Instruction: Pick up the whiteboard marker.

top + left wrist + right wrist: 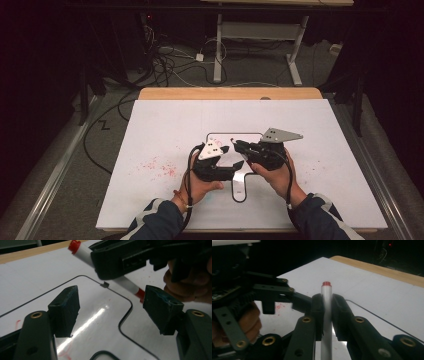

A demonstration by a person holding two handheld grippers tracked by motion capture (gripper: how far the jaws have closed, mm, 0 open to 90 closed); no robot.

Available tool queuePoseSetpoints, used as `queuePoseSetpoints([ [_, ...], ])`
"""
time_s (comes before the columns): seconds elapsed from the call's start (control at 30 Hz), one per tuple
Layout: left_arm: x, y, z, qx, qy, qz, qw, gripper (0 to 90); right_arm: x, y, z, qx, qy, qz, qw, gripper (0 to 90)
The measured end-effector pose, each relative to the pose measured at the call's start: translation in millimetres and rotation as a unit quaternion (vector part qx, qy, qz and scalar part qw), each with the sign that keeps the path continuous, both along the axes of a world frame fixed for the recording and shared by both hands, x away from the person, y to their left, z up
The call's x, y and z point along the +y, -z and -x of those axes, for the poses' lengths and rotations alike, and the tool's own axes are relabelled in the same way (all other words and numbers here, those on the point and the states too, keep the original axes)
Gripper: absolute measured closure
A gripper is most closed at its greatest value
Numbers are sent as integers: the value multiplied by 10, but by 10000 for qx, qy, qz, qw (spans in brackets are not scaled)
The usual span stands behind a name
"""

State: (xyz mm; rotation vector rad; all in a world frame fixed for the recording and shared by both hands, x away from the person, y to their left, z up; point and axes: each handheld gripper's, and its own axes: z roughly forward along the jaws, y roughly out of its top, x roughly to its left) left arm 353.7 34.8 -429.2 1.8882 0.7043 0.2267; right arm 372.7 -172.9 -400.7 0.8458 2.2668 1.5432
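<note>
Left gripper [227, 157]: above small whiteboard [220, 136], jaws wide apart, nothing gripped. Red cap end of marker [130, 287] just by 1 pad, not squeezed.

Marker: white body, red at both ends, up in air over whiteboard, tilted, between 2 grippers.

Right gripper [327, 308]: jaws squeezed tight on marker [326, 305], red tip poking past pads. Hand [277, 172] holds it over big white mat [160, 125]. Red specks on mat at left.
</note>
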Motion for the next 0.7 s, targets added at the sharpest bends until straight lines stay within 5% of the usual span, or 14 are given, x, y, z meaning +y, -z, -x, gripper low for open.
queuePoseSetpoints([
  [0.37, -144, 41, -16, 55, 35, 48, 10000, 456, 21, 2, 75, -203, -1, -210, 9996, 818],
  [0.7, -89, 30, -36, -157, 36, -311, 9994, 721, 47, 28, 160, -431, 31, 4, 9991, 818],
])
